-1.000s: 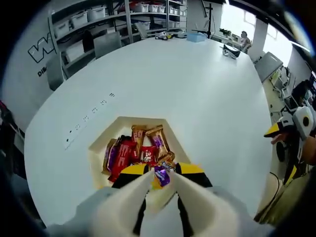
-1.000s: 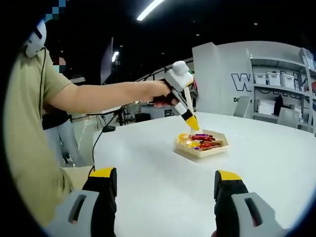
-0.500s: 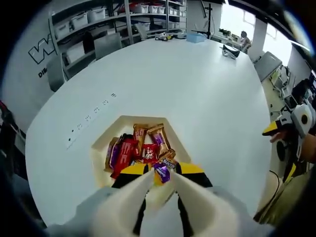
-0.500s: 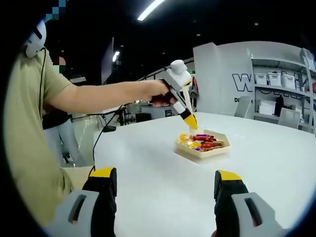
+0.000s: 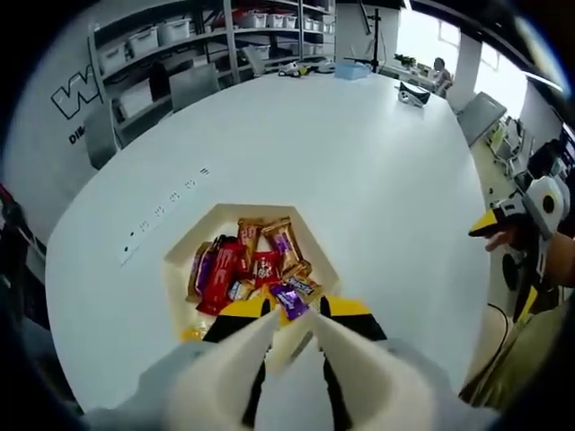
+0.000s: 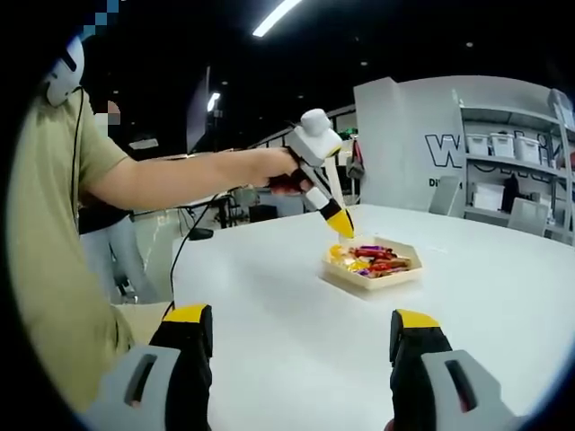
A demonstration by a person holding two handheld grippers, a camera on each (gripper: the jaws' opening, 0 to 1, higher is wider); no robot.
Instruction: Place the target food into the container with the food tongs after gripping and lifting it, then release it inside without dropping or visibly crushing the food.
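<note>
The left gripper (image 5: 289, 316), its two cream jaws tipped in yellow and black, is poised above the near edge of a shallow cream hexagonal tray (image 5: 176, 260) that stands on a large round white table (image 5: 359, 171). The jaws converge to a narrow gap, and a purple-wrapped candy (image 5: 289, 299) sits right at their tips; whether the tips actually pinch this piece or merely hang over it cannot be told, since the tips partly hide it. The tray holds a heap of wrapped sweets, chiefly red bars (image 5: 220, 274) with bronze and purple pieces among them. One small yellow-wrapped piece (image 5: 190, 334) lies on the table just outside the tray's near corner. In the right gripper view the left gripper appears in a person's outstretched hand, slanted down at the tray (image 6: 373, 278) with its tip just above the sweets. The right gripper (image 6: 301, 350) is held low over bare table, well apart from the tray, its jaws spread wide and empty. Judgement: the placing step is near its end. The next move calls for a gentle parting of the jaws above the heap, then a straight lift clear.
</note>
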